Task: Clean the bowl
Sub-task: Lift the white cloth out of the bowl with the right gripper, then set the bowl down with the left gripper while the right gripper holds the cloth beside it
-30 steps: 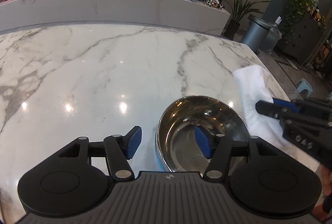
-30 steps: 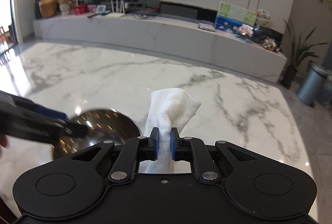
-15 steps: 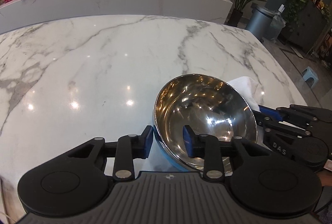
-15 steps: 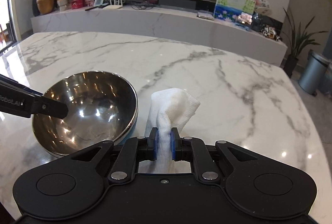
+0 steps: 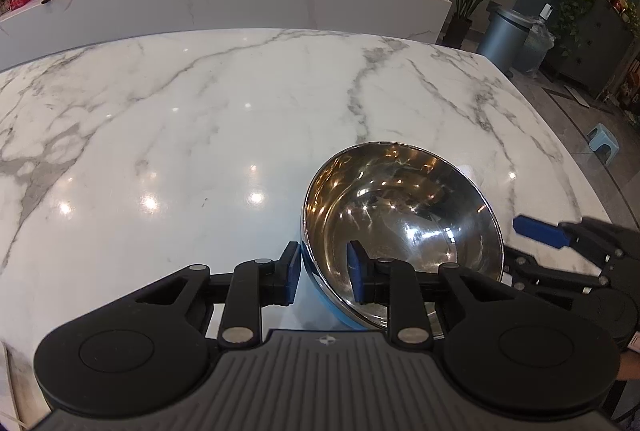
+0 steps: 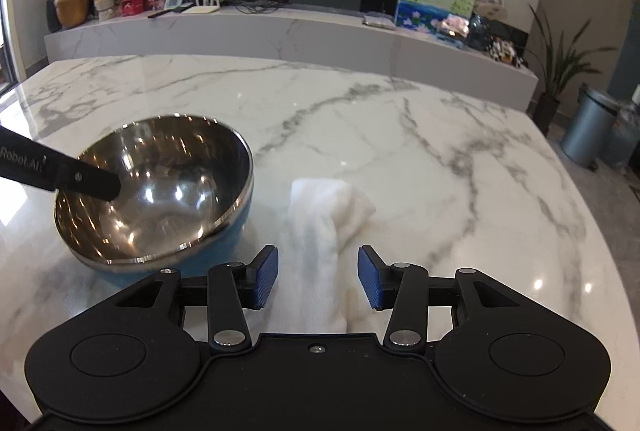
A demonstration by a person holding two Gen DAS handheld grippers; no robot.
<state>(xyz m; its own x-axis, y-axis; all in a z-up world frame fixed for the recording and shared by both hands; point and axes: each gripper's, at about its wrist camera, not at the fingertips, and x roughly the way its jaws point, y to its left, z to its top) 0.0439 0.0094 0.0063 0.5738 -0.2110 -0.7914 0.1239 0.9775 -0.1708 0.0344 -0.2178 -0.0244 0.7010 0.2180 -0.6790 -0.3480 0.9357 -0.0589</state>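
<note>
A steel bowl (image 5: 404, 215) with a blue outside sits tilted on the marble table (image 5: 200, 119). My left gripper (image 5: 324, 279) is shut on its near rim, one pad inside and one outside. The bowl also shows at the left of the right wrist view (image 6: 156, 191), with a left finger (image 6: 88, 179) inside it. A white cloth (image 6: 324, 231) lies on the table right of the bowl. My right gripper (image 6: 318, 277) is open, its pads on either side of the cloth, not touching it. It appears in the left wrist view (image 5: 560, 243) to the right of the bowl.
The table's right edge (image 6: 580, 191) drops to the floor, with a grey bin (image 6: 588, 127) and a plant beyond. A long marble counter (image 6: 280, 31) with small items runs behind the table.
My right gripper opened and let go of the cloth, which now lies on the table. My left gripper closed on the bowl's rim and tilted the bowl.
</note>
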